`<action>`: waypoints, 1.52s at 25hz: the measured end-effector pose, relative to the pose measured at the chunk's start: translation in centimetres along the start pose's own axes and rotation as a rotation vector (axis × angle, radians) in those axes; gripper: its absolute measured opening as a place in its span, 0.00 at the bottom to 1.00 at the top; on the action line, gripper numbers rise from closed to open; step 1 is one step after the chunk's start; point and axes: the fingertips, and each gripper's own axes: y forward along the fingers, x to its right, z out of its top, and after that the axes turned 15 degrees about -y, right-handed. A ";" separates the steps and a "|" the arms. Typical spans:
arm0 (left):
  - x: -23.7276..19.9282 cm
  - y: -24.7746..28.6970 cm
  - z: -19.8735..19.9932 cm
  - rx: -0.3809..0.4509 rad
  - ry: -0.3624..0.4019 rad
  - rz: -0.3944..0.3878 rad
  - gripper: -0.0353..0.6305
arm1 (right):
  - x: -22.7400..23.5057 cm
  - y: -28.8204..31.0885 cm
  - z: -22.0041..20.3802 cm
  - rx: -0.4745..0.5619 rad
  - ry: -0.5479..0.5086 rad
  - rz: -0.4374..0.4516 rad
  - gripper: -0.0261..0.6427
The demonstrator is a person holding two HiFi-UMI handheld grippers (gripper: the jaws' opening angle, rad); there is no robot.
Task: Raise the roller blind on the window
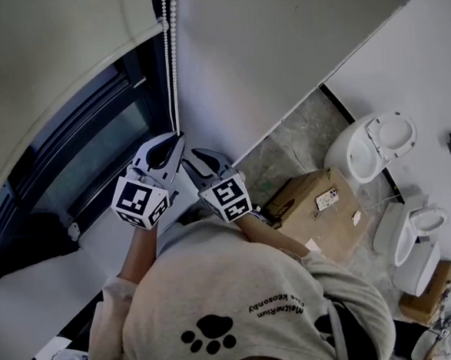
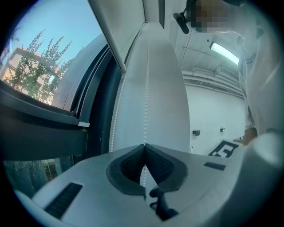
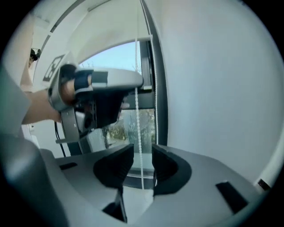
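Observation:
The pale roller blind (image 1: 55, 56) covers the top of the dark-framed window (image 1: 93, 154). Its white bead chain (image 1: 172, 56) hangs in two strands along the frame's right side. My left gripper (image 1: 179, 138) is shut on one strand of the bead chain (image 2: 146, 80), which runs into the closed jaws (image 2: 144, 145); the other strand (image 2: 114, 119) hangs free to the left. My right gripper (image 1: 188, 156) sits just below the left one. In the right gripper view its jaws (image 3: 143, 153) stand open, with a strand of the chain (image 3: 137, 128) passing untouched between the pads, and the left gripper (image 3: 102, 88) above.
A white wall (image 1: 278, 48) runs right of the window. On the stone floor stand a white toilet (image 1: 377, 145), a cardboard box (image 1: 320, 207) and more white sanitary ware (image 1: 422, 231). The white sill (image 1: 33, 296) lies below the window, close to the person's shirt (image 1: 234, 305).

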 end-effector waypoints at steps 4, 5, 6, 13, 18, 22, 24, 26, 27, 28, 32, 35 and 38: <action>-0.1 0.0 0.0 0.003 0.001 0.001 0.06 | 1.8 -3.2 5.5 0.123 -0.008 -0.075 0.22; -0.2 0.0 0.0 0.004 0.001 0.001 0.06 | 2.3 -3.9 7.0 0.153 -0.007 -0.093 0.22; -0.3 0.0 0.0 0.004 0.001 0.001 0.06 | 2.7 -4.6 8.5 0.187 -0.005 -0.109 0.22; -0.2 0.1 0.0 0.013 -0.001 -0.008 0.06 | 4.6 -6.6 18.2 0.367 -0.100 -0.141 0.22; -0.2 0.2 -0.1 0.014 0.003 -0.012 0.06 | 5.6 -6.3 22.4 0.424 -0.110 -0.138 0.21; -0.1 0.3 -0.2 0.014 0.007 -0.013 0.06 | 6.0 -6.2 24.4 0.443 -0.125 -0.133 0.16; 0.0 0.3 -0.2 0.017 0.007 -0.013 0.06 | 6.2 -6.1 25.2 0.444 -0.132 -0.130 0.12; 0.0 0.3 -0.2 0.020 0.008 -0.012 0.06 | 6.2 -5.8 25.5 0.436 -0.136 -0.120 0.09; -0.1 0.3 -0.2 0.022 0.009 -0.010 0.06 | 6.2 -5.7 25.6 0.432 -0.137 -0.116 0.08; -0.1 0.3 -0.2 0.025 0.010 -0.007 0.06 | 6.1 -5.7 25.6 0.430 -0.140 -0.116 0.07; -0.3 0.2 -0.1 0.032 0.024 0.004 0.06 | 6.2 -5.9 25.4 0.437 -0.153 -0.130 0.07; -0.4 0.3 -0.8 0.028 0.031 0.018 0.06 | 6.2 -5.8 24.6 0.422 -0.149 -0.133 0.06; -0.7 0.2 -2.4 0.021 0.029 0.037 0.06 | 6.0 -5.4 23.1 0.403 -0.149 -0.141 0.07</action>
